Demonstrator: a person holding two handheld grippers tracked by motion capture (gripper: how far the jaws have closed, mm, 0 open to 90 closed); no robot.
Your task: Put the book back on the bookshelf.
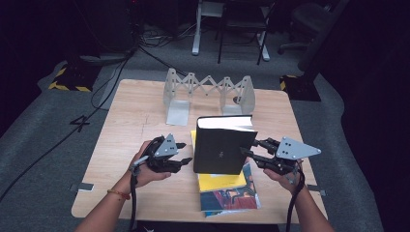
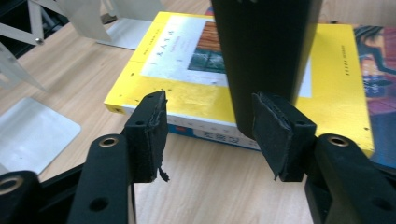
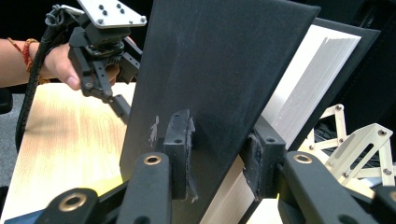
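While the black hardcover book (image 1: 224, 145) stood upright on the yellow book (image 1: 220, 181) near the front of the worktop (image 1: 130, 121), the right hand-held gripper (image 1: 255, 153) was clamped on its cover and page block. The left hand-held gripper (image 1: 185, 152) stood open, nothing pressed between its pads, just beside the spine edge. To do the step well, the right grip should stay firm and the book vertical while it is carried toward the expanding metal bookend rack (image 1: 208, 92) at the far edge.
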